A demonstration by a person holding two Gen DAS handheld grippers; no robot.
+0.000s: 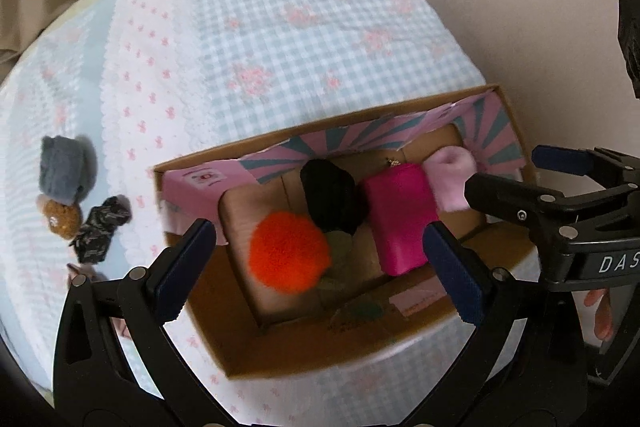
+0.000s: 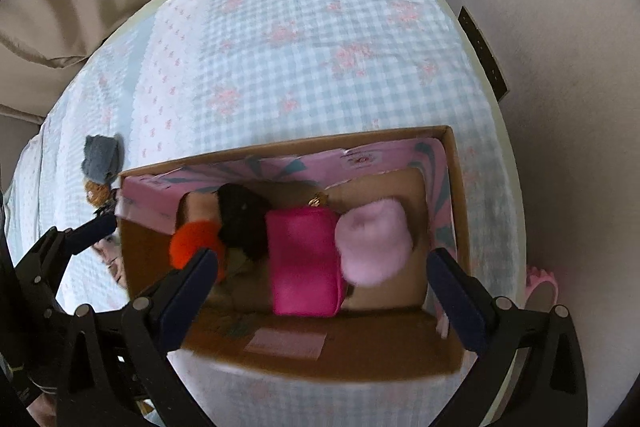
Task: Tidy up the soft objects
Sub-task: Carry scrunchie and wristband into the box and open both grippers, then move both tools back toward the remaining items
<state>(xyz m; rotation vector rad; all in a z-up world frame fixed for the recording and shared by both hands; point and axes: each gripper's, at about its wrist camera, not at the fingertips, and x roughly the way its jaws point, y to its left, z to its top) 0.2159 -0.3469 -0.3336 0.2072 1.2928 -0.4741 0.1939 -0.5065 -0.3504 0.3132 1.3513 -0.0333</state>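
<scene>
Left wrist view: both sets of fingers spread, empty over box (image 1: 280, 351) holding orange pom (image 1: 289, 251), pouch (image 1: 398, 217), pink fluff (image 2: 374, 243); probably next, grabbing grey sock (image 1: 64, 171) left on bed (image 1: 280, 27).

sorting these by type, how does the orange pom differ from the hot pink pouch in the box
The orange pom is round and fuzzy with a blurred outline; the pink pouch is rectangular and smooth with clean edges. The pom shows no hardware, while the pouch has a small gold pull at its far end. The pom sits at the box's left end, the pouch near the middle. Both lie inside the box, each beside the black item.
</scene>
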